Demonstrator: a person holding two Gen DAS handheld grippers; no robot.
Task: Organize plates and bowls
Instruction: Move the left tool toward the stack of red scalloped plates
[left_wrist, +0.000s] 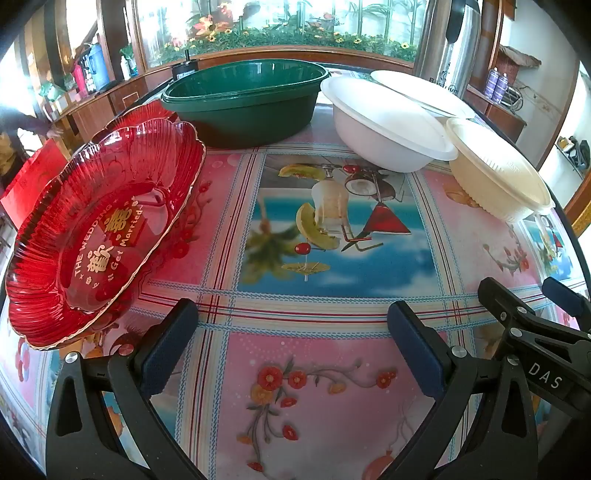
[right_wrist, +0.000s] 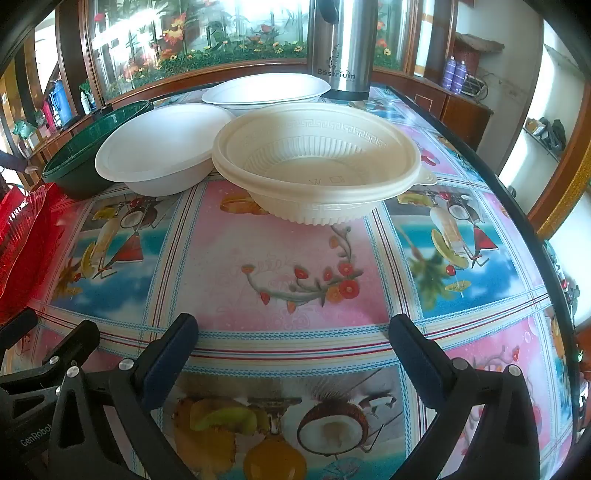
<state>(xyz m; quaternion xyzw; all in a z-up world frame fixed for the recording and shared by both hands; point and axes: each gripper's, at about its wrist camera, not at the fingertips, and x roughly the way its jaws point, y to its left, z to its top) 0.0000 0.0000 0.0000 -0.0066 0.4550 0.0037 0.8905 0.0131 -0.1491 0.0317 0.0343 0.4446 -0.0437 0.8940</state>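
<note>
A red glass plate (left_wrist: 99, 229) with gold lettering lies at the left of the table, a second red plate (left_wrist: 147, 112) behind it. A dark green basin (left_wrist: 243, 99) stands at the back. A white bowl (left_wrist: 384, 125) sits to its right, a flat white plate (left_wrist: 417, 90) behind that, and a cream ribbed bowl (left_wrist: 495, 170) at the far right. My left gripper (left_wrist: 291, 332) is open and empty above the tablecloth. My right gripper (right_wrist: 293, 339) is open and empty, a short way in front of the cream bowl (right_wrist: 317, 162). The white bowl (right_wrist: 162, 147), white plate (right_wrist: 266, 88) and green basin (right_wrist: 92, 147) show in the right wrist view too.
A steel thermos (right_wrist: 341, 48) stands at the back of the table beside the white plate. The right gripper (left_wrist: 535, 325) shows at the right edge of the left wrist view. The table's right edge (right_wrist: 517, 206) runs close past the cream bowl. A wooden cabinet lines the far wall.
</note>
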